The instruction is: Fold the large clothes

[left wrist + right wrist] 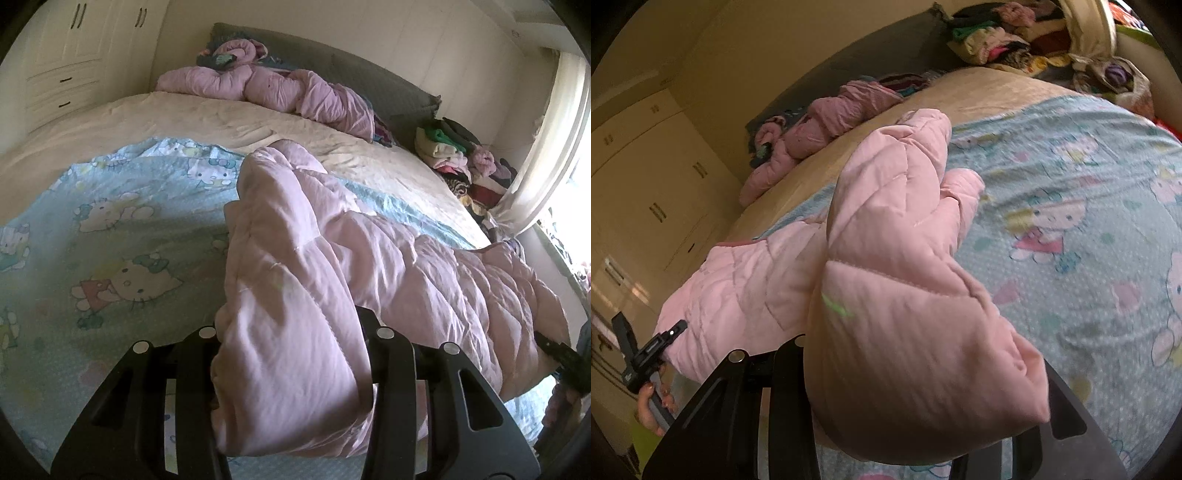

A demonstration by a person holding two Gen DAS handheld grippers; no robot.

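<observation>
Both claws are clamped on the same pink quilted jacket (295,266): my left gripper (291,373) has a thick bunched fold pinched between its black fingers, and my right gripper (923,398) bites on another padded end that bulges over its jaws and hides most of them. Between the two grips I see the jacket stretching across a light blue cartoon-cat blanket (110,236), its puffy bulk draped on the fabric. That blanket covers the near part of a bed with a cream sheet (221,114). Further back, against the grey headboard (354,70), I see a second pink padded garment (266,88) lying crumpled. At the far corner by the curtain (554,147) sits a heap of mixed clothes (461,158).
</observation>
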